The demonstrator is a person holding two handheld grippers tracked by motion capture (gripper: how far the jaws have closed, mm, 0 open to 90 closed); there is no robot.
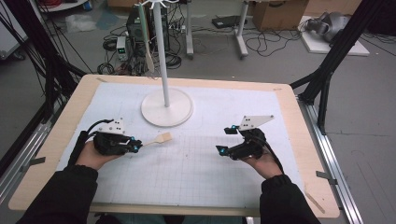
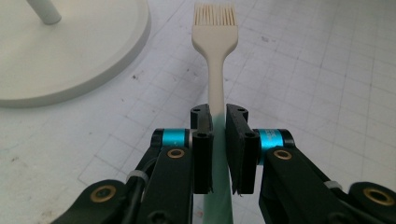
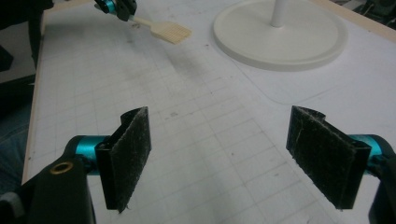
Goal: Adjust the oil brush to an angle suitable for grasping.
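- Legible text, labels, brands, numbers, signs: 0 found in any view.
- My mat (image 1: 196, 163): printed grid lines only; I read no lettering or figures on them.
- Cardboard box (image 1: 275, 14) on the floor beyond my table: any marking is too small and blurred to read.

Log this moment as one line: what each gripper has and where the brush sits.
left gripper: shut on brush handle | brush: head toward stand base | right gripper: open, empty, over mat
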